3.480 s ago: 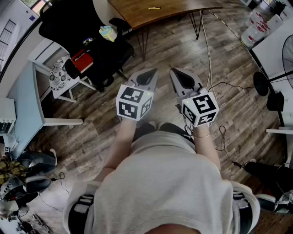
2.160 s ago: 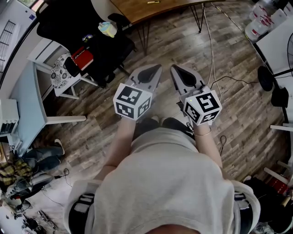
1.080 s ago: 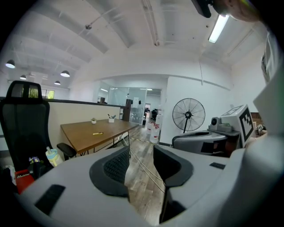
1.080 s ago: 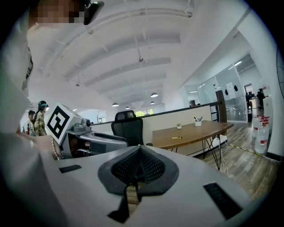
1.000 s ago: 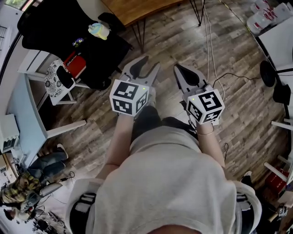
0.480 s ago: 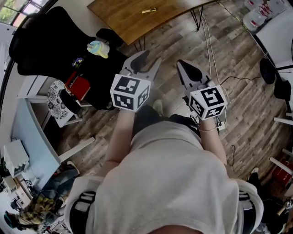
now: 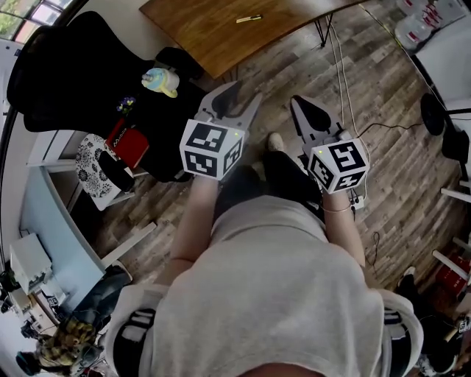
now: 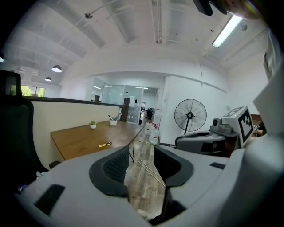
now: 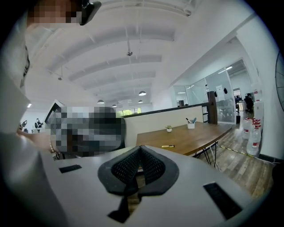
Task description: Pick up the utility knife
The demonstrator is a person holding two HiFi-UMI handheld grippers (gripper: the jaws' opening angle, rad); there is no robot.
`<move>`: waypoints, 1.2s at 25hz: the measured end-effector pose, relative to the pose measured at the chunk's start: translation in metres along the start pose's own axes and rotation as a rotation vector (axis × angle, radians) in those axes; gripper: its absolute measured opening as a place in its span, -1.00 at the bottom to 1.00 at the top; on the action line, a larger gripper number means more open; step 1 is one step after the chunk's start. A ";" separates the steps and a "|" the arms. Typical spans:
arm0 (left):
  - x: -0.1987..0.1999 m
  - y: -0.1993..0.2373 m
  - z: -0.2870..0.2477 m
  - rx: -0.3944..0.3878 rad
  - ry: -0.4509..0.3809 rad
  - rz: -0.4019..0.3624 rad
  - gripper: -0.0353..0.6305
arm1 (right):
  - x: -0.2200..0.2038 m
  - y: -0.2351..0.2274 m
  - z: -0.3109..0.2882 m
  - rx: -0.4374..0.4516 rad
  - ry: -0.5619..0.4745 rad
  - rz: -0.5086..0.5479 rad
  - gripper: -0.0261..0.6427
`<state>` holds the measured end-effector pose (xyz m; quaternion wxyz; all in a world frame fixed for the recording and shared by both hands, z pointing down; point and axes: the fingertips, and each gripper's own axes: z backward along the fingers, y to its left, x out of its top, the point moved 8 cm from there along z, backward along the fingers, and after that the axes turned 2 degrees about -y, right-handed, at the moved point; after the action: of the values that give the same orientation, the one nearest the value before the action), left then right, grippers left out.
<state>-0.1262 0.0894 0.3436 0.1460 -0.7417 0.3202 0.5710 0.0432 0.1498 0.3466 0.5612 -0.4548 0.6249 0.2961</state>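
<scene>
One utility knife [image 7: 249, 18] here, and it's small: a slim yellow stick with a darker bit at one end, too far off to make out a blade or slider. It's lying flat on the wooden table [image 7: 199, 33], on open tabletop with nothing touching it. In the left gripper view it shows up as a yellow sliver [image 8: 104, 144] on the tabletop, with a little potted plant [image 8: 93, 125] and a cup of pens [image 8: 114, 121] further back on the same surface. The right gripper view catches it too [image 9: 167, 146], just above and a bit right of the jaw tips. Neither tool is anywhere close to it, tbh. Both are held up out in front of the person's chest over the wood plank floor [image 7: 383, 169], well short of the table, and both point roughly toward the table. The left gripper [image 7: 239, 94] has its jaws spread, with only floor visible in the gap [image 8: 140, 164], so it's carrying nothing. The right gripper [image 7: 302, 107] has its jaws pressed together, the ribbed black pads meeting at the tip with nothing pinched [image 9: 140, 157]. Off to the left of the grippers is a black office chair [image 7: 66, 66], and a standing fan [image 8: 190, 116] is visible past the table in the left gripper view.
</scene>
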 end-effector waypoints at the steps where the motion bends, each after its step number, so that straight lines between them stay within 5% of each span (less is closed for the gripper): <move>1: -0.002 0.003 -0.002 0.002 0.005 0.006 -0.37 | 0.000 -0.002 -0.003 0.001 0.002 -0.003 -0.89; 12: 0.010 0.057 -0.042 0.055 0.010 0.056 -0.37 | 0.013 -0.042 -0.075 0.049 0.015 -0.002 -0.89; 30: 0.080 0.147 -0.189 0.154 0.029 0.053 -0.37 | 0.070 -0.174 -0.220 0.188 -0.006 0.012 -0.89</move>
<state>-0.0665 -0.1558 0.3483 0.1827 -0.7276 0.3848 0.5377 0.1082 -0.1325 0.3457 0.6016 -0.3955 0.6509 0.2406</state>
